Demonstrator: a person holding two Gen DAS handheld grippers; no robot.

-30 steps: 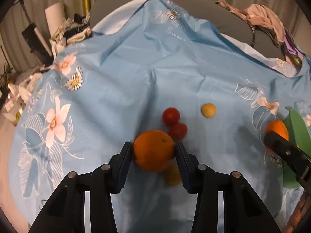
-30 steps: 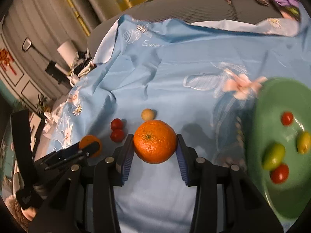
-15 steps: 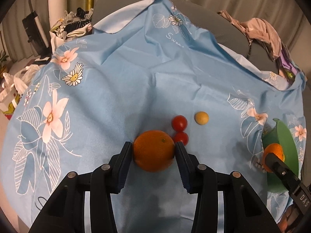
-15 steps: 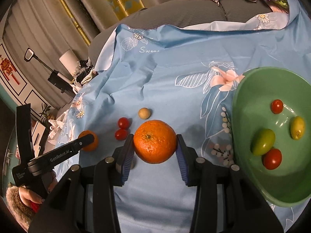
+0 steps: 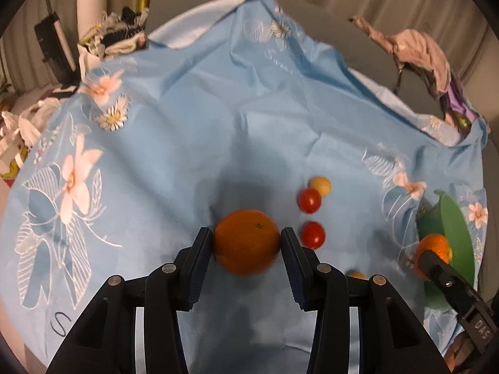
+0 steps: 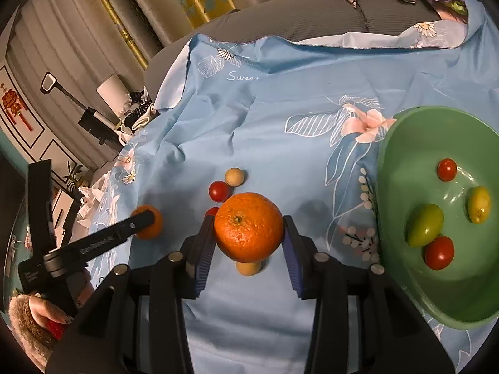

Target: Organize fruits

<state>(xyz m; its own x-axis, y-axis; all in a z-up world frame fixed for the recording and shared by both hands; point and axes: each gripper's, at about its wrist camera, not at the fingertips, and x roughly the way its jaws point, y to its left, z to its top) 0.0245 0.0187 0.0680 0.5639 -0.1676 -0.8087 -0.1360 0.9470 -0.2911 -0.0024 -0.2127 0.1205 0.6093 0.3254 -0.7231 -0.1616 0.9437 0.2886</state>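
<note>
My left gripper [image 5: 247, 243] is shut on an orange [image 5: 246, 241] and holds it above the blue flowered cloth. My right gripper [image 6: 248, 229] is shut on a second orange [image 6: 248, 227], left of the green bowl [image 6: 402, 143]. The bowl holds two red tomatoes [image 6: 438, 252], a green fruit [image 6: 424, 225] and a yellow one [image 6: 478, 204]. On the cloth lie two red tomatoes [image 5: 308, 200], a pale yellow ball fruit [image 5: 320, 185] and a small yellow fruit [image 6: 248, 268] under the right orange. The left gripper also shows in the right wrist view [image 6: 146, 222].
The blue cloth [image 5: 187, 124] covers a grey sofa-like seat. Crumpled clothes [image 5: 418, 50] lie at the back right. Clutter, a paper roll [image 5: 90, 3] and a black device stand beyond the left edge. The bowl shows in the left wrist view [image 5: 452, 215] at the right.
The left gripper has moved left and back with its orange, so the tomatoes now lie to its right. The right gripper has drawn back from the bowl a little with its orange.
</note>
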